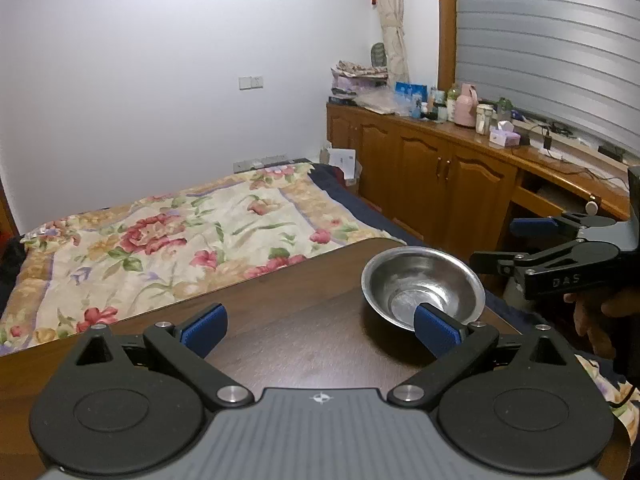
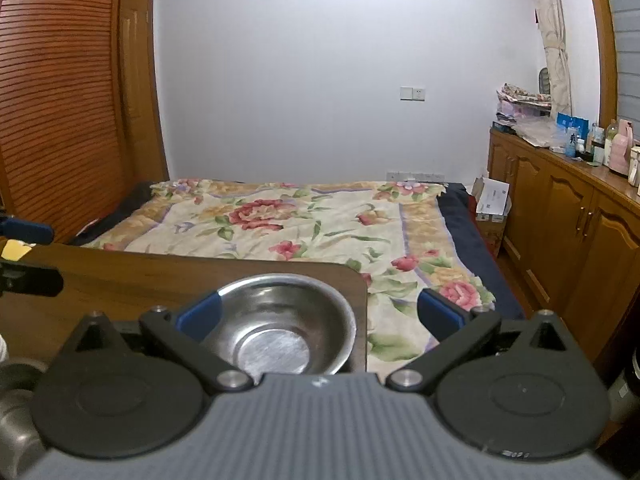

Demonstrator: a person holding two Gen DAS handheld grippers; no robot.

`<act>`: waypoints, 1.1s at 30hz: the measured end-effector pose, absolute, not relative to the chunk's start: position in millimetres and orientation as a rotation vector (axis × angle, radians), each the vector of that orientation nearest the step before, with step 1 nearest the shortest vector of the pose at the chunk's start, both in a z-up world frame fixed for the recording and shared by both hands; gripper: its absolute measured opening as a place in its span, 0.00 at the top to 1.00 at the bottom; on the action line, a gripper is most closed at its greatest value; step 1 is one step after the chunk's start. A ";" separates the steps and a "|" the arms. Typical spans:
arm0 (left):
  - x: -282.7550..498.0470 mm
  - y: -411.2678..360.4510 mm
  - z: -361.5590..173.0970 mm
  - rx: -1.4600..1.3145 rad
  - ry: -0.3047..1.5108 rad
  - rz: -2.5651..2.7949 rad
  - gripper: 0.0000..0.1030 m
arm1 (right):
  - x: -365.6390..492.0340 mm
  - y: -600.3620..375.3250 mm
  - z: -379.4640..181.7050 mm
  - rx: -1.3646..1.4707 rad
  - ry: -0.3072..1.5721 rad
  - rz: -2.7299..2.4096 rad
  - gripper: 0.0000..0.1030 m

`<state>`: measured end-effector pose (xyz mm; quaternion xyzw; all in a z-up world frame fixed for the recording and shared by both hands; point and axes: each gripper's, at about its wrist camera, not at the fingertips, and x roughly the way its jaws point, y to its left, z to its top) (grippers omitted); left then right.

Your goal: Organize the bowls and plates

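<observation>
A steel bowl (image 1: 422, 286) stands upright and empty on the dark wooden table (image 1: 304, 304), close to its far right corner. My left gripper (image 1: 320, 328) is open just above the table, and its right blue pad (image 1: 436, 332) overlaps the bowl's near rim. At the right edge a hand holds my right gripper (image 1: 496, 244), which is open and sits beside the bowl. In the right wrist view the bowl (image 2: 280, 320) lies low between the open fingers of the right gripper (image 2: 320, 314), nearer the left pad (image 2: 198, 316). The left gripper (image 2: 36, 256) shows at the far left.
A bed with a floral quilt (image 1: 180, 240) lies right behind the table's far edge. Wooden cabinets (image 1: 440, 168) topped with bottles and boxes run along the right wall. A louvred wardrobe door (image 2: 60, 100) stands on the left. Blurred grey metal shapes (image 2: 16, 400) show at lower left.
</observation>
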<state>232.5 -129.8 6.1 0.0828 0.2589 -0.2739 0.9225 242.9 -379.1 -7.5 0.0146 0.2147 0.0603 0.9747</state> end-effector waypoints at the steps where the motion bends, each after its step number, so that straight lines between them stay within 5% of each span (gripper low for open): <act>1: 235.0 -131.6 5.4 0.171 0.534 -0.565 0.01 | 244.1 -380.3 -8.4 0.030 0.436 0.123 0.00; 18: 282.3 -170.1 -11.5 0.200 0.631 -0.646 0.10 | 254.9 -391.3 -32.1 0.111 0.517 0.159 0.01; 33: 317.9 -198.1 -32.2 0.213 0.751 -0.727 0.34 | 264.2 -388.9 -38.5 0.173 0.578 0.211 0.34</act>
